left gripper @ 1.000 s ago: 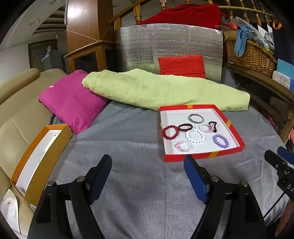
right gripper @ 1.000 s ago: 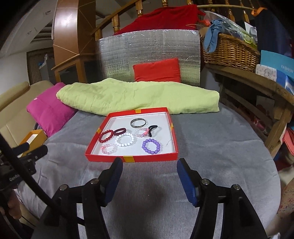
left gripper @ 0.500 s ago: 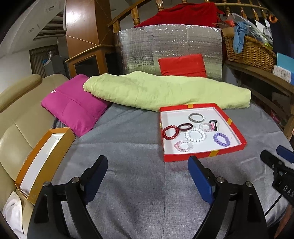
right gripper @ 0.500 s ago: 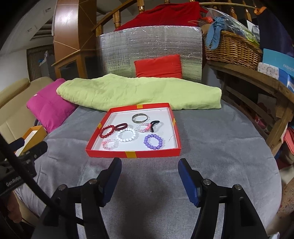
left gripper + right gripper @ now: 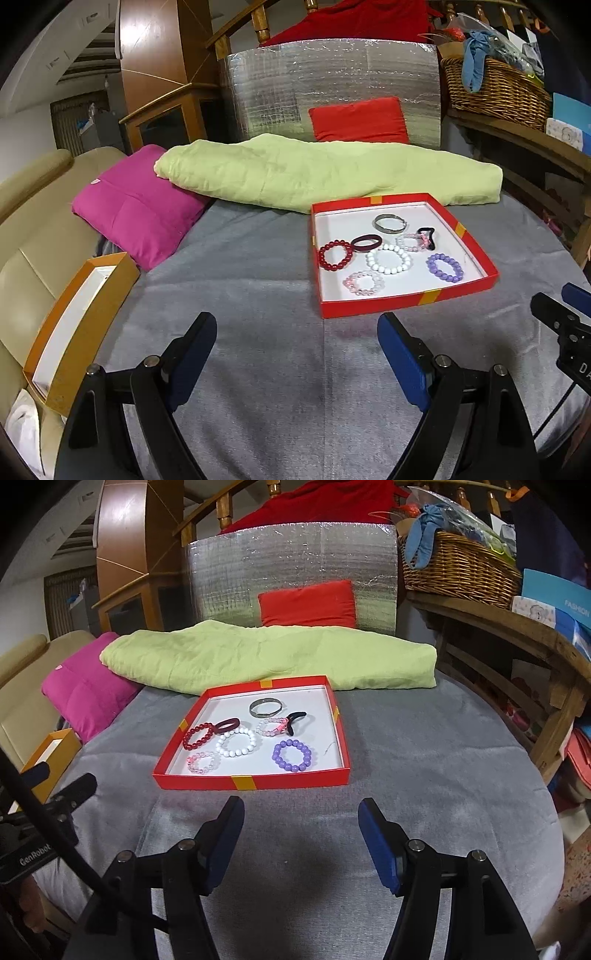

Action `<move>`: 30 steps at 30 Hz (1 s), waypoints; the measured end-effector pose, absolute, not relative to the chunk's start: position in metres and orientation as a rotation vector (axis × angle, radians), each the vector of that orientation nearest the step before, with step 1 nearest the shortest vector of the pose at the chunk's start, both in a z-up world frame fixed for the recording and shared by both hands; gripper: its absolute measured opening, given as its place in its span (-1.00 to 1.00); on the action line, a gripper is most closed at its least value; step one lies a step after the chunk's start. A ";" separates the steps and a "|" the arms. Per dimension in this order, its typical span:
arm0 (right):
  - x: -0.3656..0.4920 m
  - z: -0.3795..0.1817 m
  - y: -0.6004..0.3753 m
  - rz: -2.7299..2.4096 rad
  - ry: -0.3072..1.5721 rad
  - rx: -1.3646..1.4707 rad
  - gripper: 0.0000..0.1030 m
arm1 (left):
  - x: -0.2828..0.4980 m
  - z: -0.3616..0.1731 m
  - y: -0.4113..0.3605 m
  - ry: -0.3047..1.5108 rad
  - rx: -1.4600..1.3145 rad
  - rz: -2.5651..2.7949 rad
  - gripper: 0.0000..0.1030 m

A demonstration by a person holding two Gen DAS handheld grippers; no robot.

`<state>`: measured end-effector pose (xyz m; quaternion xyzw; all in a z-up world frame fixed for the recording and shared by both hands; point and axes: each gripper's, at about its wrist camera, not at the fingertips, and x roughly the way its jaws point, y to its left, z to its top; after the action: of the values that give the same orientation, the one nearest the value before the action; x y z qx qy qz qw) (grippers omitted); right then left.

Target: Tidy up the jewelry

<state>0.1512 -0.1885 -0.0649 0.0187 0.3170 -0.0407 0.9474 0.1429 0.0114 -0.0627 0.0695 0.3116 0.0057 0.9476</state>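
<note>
A red tray (image 5: 406,303) (image 5: 255,782) lies on the grey cloth and holds several bracelets: a red bead one (image 5: 335,254), a white bead one (image 5: 388,258) (image 5: 237,742), a purple bead one (image 5: 445,267) (image 5: 291,756), a pale pink one (image 5: 363,283), a silver bangle (image 5: 390,223) (image 5: 266,707), a maroon band (image 5: 366,242) and a black hair tie (image 5: 428,236). My left gripper (image 5: 297,350) is open and empty, short of the tray's near left corner. My right gripper (image 5: 301,834) is open and empty, just short of the tray's front edge.
An orange box with a white lining (image 5: 79,325) (image 5: 51,753) sits at the left on the beige sofa (image 5: 33,236). A magenta pillow (image 5: 136,214), a green blanket (image 5: 325,173) and a foil panel (image 5: 332,85) lie behind the tray. A wooden shelf with a wicker basket (image 5: 458,565) stands at the right.
Both grippers have moved forward a little toward the tray, which now looks slightly closer. Both stay open and empty.
</note>
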 end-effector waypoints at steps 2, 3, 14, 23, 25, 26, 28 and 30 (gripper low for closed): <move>0.152 -0.066 -0.189 -0.082 0.652 0.035 0.32 | 0.146 -0.065 0.011 0.648 0.142 0.020 0.73; 0.152 -0.067 -0.189 -0.081 0.658 0.032 0.33 | 0.147 -0.065 0.011 0.654 0.141 0.023 0.73; 0.156 -0.071 -0.181 -0.065 0.670 0.029 0.33 | 0.148 -0.063 0.015 0.654 0.127 0.039 0.73; 0.160 -0.074 -0.171 -0.059 0.678 0.026 0.34 | 0.146 -0.059 0.029 0.645 0.096 0.048 0.73; 0.161 -0.075 -0.167 -0.054 0.680 0.022 0.34 | 0.146 -0.059 0.031 0.645 0.093 0.049 0.73; 0.161 -0.075 -0.166 -0.052 0.680 0.020 0.34 | 0.146 -0.059 0.032 0.645 0.092 0.050 0.73; 0.161 -0.076 -0.162 -0.049 0.679 0.018 0.34 | 0.146 -0.058 0.034 0.645 0.091 0.053 0.73; 0.162 -0.076 -0.160 -0.046 0.678 0.018 0.34 | 0.146 -0.058 0.035 0.645 0.090 0.053 0.73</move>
<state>0.1616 -0.1601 -0.0761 0.0090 0.3327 -0.0225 0.9427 0.1459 0.0350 -0.0584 0.0441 0.3167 0.0258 0.9471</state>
